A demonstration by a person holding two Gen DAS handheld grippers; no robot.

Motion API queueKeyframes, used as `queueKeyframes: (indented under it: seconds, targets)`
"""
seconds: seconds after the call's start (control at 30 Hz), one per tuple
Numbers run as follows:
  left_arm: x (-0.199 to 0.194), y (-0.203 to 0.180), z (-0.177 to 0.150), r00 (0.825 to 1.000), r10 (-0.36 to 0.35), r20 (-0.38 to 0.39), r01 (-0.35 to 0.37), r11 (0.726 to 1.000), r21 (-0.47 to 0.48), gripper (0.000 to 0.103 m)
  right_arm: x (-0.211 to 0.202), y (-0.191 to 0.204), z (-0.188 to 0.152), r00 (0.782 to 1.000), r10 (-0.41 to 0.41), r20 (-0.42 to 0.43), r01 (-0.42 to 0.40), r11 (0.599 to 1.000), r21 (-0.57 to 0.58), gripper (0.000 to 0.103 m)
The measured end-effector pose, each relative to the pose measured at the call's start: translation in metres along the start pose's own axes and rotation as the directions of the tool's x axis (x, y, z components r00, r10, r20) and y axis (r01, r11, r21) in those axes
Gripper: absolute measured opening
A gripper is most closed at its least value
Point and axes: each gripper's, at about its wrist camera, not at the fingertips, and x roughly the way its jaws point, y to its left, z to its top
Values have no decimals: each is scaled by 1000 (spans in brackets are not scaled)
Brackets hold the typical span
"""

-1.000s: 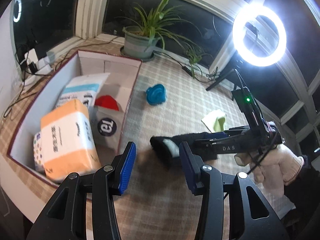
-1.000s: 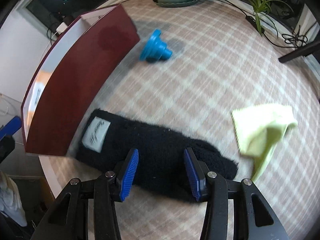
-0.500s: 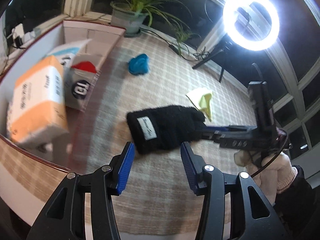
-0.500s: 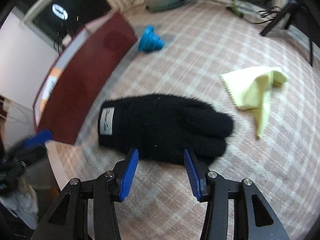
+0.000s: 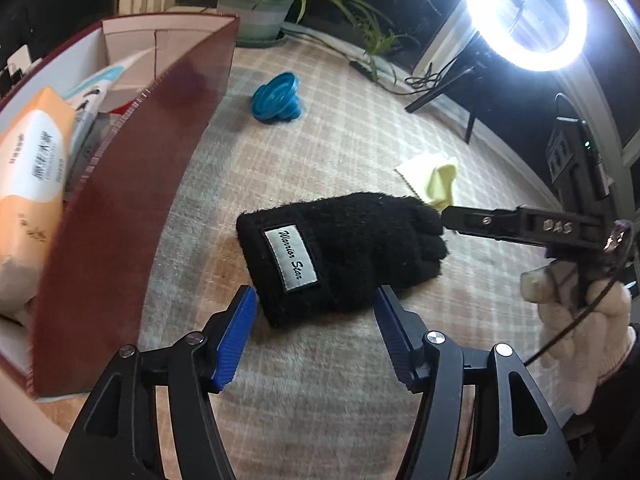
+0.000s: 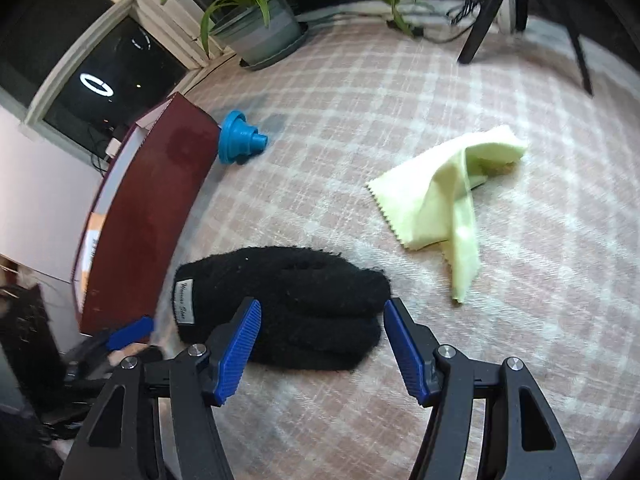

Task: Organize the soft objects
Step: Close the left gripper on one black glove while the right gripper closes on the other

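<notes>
A black knit glove (image 5: pixel 340 256) with a white label lies flat on the checked cloth; it also shows in the right wrist view (image 6: pixel 288 308). My left gripper (image 5: pixel 316 332) is open, its blue pads just short of the glove's cuff. My right gripper (image 6: pixel 322 346) is open at the glove's finger end; in the left wrist view its tip (image 5: pixel 448 216) touches or nearly touches the glove's fingers. A yellow-green cloth (image 6: pixel 444 200) lies crumpled to the right. A dark red box (image 5: pixel 132 184) holds tissue packs (image 5: pixel 28 184).
A blue collapsible funnel (image 5: pixel 278 98) lies beside the box's far corner, also in the right wrist view (image 6: pixel 236 142). A potted plant (image 6: pixel 260 36) stands at the back. A ring light (image 5: pixel 524 12) on a tripod stands at the back right, with cables on the floor.
The glove was held up by my right gripper and now lies flat on the cloth, released. My left gripper has come down lower and closer to its cuff.
</notes>
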Motion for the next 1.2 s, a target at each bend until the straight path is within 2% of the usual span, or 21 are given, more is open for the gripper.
queueKeyframes:
  seconds: [0.13, 0.33, 0.47, 0.7, 0.8, 0.87, 0.93, 1.0, 1.2]
  targets:
    - [14, -1, 3, 1000, 26, -6, -26, 1000, -11, 61, 11, -2, 5, 999, 27, -24, -26, 1000, 14, 60]
    - [28, 2, 6, 999, 16, -28, -17, 999, -35, 61, 25, 4, 6, 998, 25, -56, -25, 1000, -10, 60]
    - [34, 6, 6, 999, -7, -32, 5, 998, -61, 61, 30, 9, 6, 998, 30, -61, -31, 999, -18, 65]
    - [39, 0, 11, 999, -50, -19, 49, 997, -61, 60, 38, 23, 5, 997, 38, -69, -41, 998, -48, 65]
    - [41, -6, 11, 998, -55, -15, 54, 998, -37, 52, 41, 28, 4, 996, 57, -76, -61, 996, -58, 65]
    - [43, -9, 12, 997, -77, -17, 77, 997, -28, 36, 42, 31, 4, 995, 60, -80, -65, 996, -62, 62]
    - [43, -12, 13, 995, -96, -15, 96, 995, -18, 28, 45, 34, 4, 993, 78, -89, -83, 995, -62, 49]
    - [45, -16, 15, 994, -108, -20, 108, 994, -5, 26, 47, 35, 4, 991, 95, -98, -100, 994, -50, 42]
    - [47, -21, 14, 991, -129, -22, 129, 992, 15, 16, 46, 36, 0, 983, 154, -99, -156, 987, -22, 31]
